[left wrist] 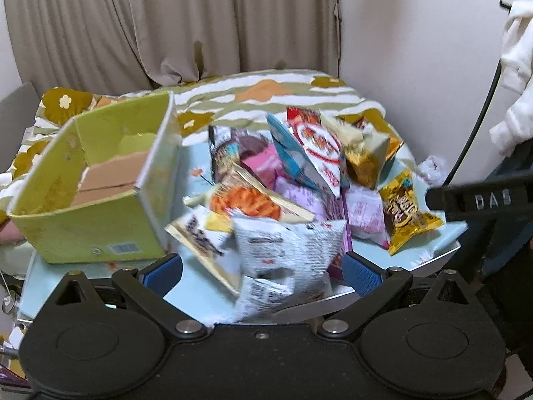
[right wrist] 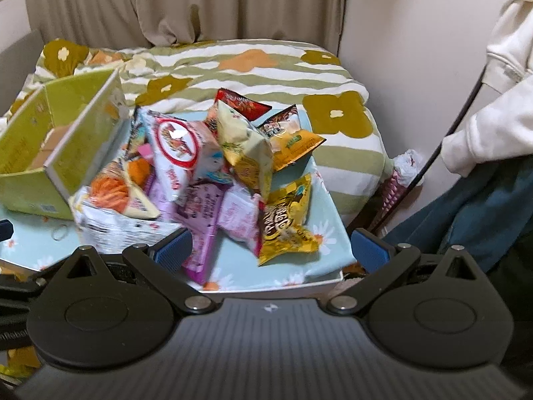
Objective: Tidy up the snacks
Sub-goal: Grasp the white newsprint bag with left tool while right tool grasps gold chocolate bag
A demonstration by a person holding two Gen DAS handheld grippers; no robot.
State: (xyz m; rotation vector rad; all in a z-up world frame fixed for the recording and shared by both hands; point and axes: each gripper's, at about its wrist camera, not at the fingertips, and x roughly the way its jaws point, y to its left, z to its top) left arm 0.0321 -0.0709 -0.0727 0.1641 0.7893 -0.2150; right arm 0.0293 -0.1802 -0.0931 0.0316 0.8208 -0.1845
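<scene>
A pile of snack packets (left wrist: 286, 183) lies on a small table with a light blue flowered cloth (left wrist: 196, 163); the pile also shows in the right wrist view (right wrist: 206, 173). A green cardboard box (left wrist: 100, 180) stands open at the table's left, also in the right wrist view (right wrist: 50, 140). My left gripper (left wrist: 261, 266) is open, its blue pads either side of a white printed packet (left wrist: 286, 253) at the pile's near edge. My right gripper (right wrist: 271, 250) is open and empty, above the table's front right, near a yellow packet (right wrist: 283, 223) and a purple packet (right wrist: 203, 233).
A bed with a green, white and orange flowered quilt (right wrist: 266, 66) lies behind the table. Beige curtains (left wrist: 200, 16) hang at the back. The person's white sleeve (right wrist: 493, 116) and a black cable (right wrist: 459, 110) are at the right, by the wall.
</scene>
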